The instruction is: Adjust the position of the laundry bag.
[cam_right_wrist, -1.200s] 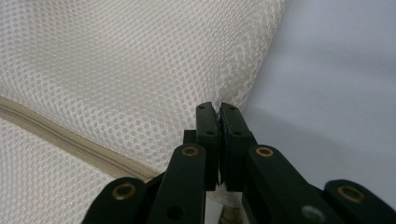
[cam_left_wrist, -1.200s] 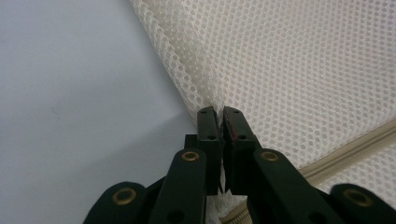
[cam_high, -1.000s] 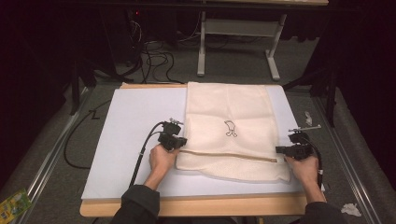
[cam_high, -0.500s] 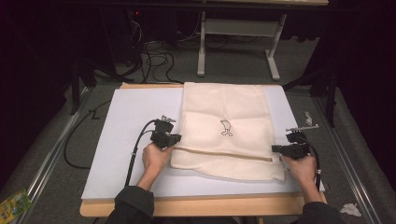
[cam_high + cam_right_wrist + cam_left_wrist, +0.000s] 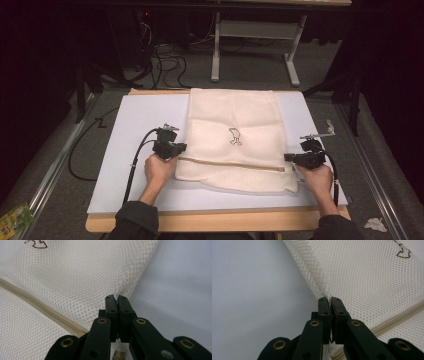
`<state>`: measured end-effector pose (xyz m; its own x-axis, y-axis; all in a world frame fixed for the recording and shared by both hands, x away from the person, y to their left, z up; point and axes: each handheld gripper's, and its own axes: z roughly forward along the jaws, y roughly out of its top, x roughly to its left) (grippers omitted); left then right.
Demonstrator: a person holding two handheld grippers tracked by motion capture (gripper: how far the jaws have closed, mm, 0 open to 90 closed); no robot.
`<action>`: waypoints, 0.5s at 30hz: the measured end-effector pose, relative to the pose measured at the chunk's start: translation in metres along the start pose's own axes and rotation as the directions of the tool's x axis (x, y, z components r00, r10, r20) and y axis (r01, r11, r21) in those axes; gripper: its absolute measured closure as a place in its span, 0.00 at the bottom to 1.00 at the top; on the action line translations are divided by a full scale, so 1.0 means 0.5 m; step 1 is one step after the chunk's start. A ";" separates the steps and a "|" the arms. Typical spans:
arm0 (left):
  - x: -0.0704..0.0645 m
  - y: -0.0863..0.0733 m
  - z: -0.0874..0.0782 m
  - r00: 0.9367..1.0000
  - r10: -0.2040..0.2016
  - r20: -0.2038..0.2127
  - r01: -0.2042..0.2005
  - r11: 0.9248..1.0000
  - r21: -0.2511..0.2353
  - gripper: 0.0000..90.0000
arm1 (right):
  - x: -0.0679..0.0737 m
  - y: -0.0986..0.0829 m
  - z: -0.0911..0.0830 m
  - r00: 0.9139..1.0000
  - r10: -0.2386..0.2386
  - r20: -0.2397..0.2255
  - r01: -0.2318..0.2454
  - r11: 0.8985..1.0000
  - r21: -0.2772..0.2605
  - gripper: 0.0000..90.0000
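A cream mesh bag (image 5: pixel 234 125) with a tan zipper (image 5: pixel 230 163) and a small dark emblem (image 5: pixel 234 136) lies on the white mat (image 5: pixel 135 120), its near part doubled over. My left gripper (image 5: pixel 181 148) is shut on the bag's left edge (image 5: pixel 322 293), the mesh pinched between its jaws. At the bag's right edge (image 5: pixel 122 287) my right gripper (image 5: pixel 288 157) is shut on the mesh in the same way. In the left gripper view the zipper (image 5: pixel 402 315) runs off to the right. In the right gripper view the zipper (image 5: pixel 37 305) crosses on the left.
The mat lies on a wooden table (image 5: pixel 215 224) whose front edge runs close to the person's sleeves. A metal desk frame (image 5: pixel 255 45) and loose cables (image 5: pixel 167 60) stand on the floor beyond. A small white object (image 5: pixel 329 126) lies at the mat's right edge.
Both grippers have moved left and slightly away from the person, carrying the bag's folded edge with them. The whole bag has shifted left on the mat.
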<state>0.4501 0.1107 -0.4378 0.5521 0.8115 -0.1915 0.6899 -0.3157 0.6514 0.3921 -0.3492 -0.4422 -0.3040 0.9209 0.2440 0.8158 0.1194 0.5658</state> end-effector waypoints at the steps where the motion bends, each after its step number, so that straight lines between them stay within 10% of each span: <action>1: 0.000 0.000 0.000 1.000 0.000 0.000 0.000 1.000 0.000 0.97 | 0.000 0.000 0.000 1.000 0.000 0.000 0.000 1.000 0.000 1.00; 15: 0.049 -0.032 -0.039 0.999 -0.050 -0.018 0.049 0.998 -0.032 0.97 | 0.045 0.018 0.028 0.999 -0.032 -0.044 0.032 0.999 -0.005 1.00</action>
<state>0.4434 0.1451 -0.4387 0.5085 0.8349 -0.2105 0.7010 -0.2595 0.6642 0.3995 -0.3224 -0.4425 -0.3515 0.8995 0.2596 0.8033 0.1473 0.5771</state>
